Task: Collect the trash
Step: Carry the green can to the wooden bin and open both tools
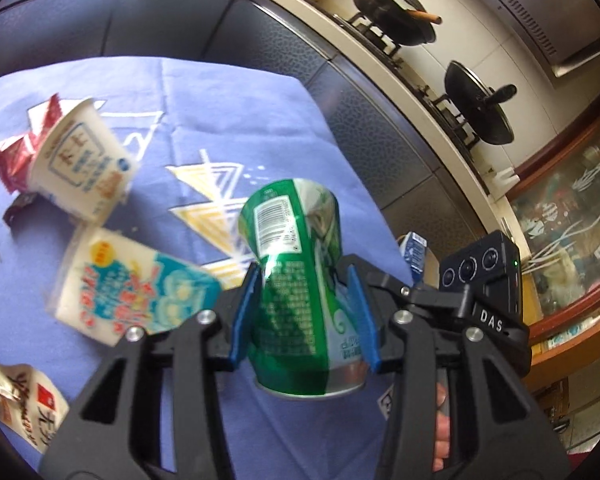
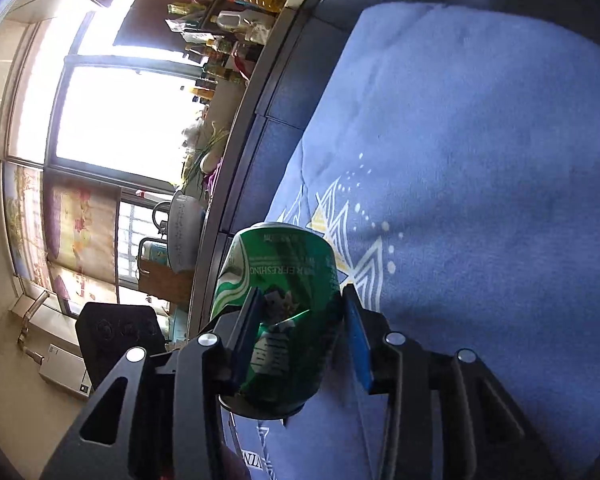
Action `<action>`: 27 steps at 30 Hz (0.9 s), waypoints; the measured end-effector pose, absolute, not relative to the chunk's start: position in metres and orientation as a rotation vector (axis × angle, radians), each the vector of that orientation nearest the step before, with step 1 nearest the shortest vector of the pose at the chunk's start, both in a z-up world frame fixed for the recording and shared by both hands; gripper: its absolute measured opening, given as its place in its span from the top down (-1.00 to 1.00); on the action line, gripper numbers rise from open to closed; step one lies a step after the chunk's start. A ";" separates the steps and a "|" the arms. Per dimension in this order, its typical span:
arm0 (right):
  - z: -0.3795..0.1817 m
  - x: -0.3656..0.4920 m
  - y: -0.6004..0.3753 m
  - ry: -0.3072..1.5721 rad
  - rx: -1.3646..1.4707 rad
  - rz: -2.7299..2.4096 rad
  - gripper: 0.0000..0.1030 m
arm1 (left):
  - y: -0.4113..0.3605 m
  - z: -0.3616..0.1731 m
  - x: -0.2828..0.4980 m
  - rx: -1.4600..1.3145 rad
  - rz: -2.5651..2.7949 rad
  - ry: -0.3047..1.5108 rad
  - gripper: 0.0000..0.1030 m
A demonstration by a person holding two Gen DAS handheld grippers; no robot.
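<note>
In the left wrist view my left gripper (image 1: 302,280) is shut on a dented green can (image 1: 296,264), its blue pads pressed on both sides, held above the blue patterned cloth (image 1: 220,120). In the right wrist view my right gripper (image 2: 300,300) is shut on another green can (image 2: 284,296), held above the same cloth (image 2: 480,160). On the cloth in the left view lie a white yogurt cup (image 1: 80,160), a white and blue carton (image 1: 132,280), a red wrapper (image 1: 20,148) and a crumpled packet (image 1: 20,400).
A counter with a wok (image 1: 396,8) and a black pan lid (image 1: 480,104) runs along the right in the left view. A small blue carton (image 1: 414,254) sits by the cloth's edge. In the right view a counter holds bottles (image 2: 220,40) and a bowl (image 2: 184,232) by the window.
</note>
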State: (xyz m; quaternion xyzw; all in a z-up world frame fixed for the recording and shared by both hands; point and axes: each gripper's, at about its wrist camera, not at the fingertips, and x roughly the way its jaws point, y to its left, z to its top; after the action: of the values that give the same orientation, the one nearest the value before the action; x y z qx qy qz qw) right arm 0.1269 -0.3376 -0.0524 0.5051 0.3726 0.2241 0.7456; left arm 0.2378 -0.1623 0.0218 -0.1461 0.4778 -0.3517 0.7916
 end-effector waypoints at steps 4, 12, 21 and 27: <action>-0.048 0.108 -0.365 0.753 1.119 0.423 0.22 | -0.194 0.028 0.230 -0.281 -0.811 1.027 0.18; -0.048 0.052 -0.452 0.614 1.169 0.225 0.22 | -0.299 0.031 0.207 -0.194 -0.971 1.057 0.18; -0.077 -0.004 -0.554 0.490 1.262 0.006 0.22 | -0.440 0.011 0.174 -0.072 -1.138 1.123 0.18; -0.098 -0.019 -0.595 0.491 1.257 -0.130 0.21 | -0.513 -0.011 0.166 0.023 -1.162 1.169 0.17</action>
State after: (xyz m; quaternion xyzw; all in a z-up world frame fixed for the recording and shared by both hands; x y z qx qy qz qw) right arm -0.0188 -0.5949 -0.0984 0.5813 0.2272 -0.0603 0.7790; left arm 0.1656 -0.5128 -0.0112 0.0102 0.5204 -0.5176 0.6791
